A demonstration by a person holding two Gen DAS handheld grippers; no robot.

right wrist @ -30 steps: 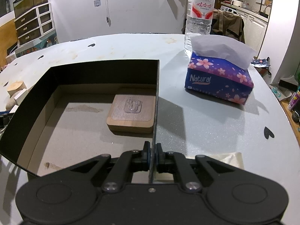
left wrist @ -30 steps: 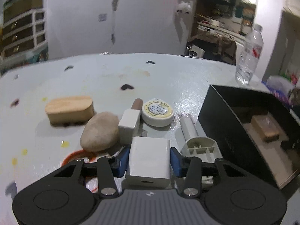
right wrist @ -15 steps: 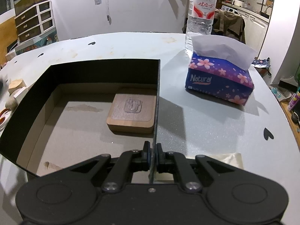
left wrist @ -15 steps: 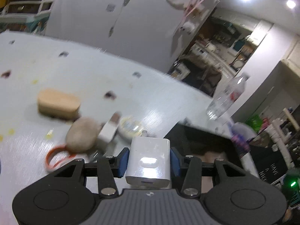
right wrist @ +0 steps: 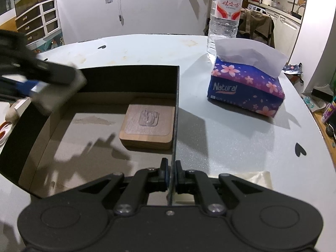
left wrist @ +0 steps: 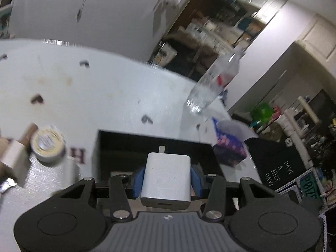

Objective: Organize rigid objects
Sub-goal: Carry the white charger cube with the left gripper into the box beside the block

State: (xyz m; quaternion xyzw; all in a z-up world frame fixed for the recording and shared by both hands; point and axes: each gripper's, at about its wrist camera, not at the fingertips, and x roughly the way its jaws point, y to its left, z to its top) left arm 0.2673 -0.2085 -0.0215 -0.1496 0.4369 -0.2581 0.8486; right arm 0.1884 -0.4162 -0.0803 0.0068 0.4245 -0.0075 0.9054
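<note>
Carrying a white charger (left wrist: pixel 167 178) clamped in the left tongs (left wrist: pixel 167 181) above the black box's (right wrist: pixel 134 79) left wall, right tongs (right wrist: pixel 171 173) pinching its right wall; risk: early release would bounce it off the rim onto the tabletop (right wrist: pixel 231 138).

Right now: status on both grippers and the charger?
Left gripper shut on white charger, at black box rim. Right gripper pinching box wall. Wooden block inside; nothing blocking.
</note>
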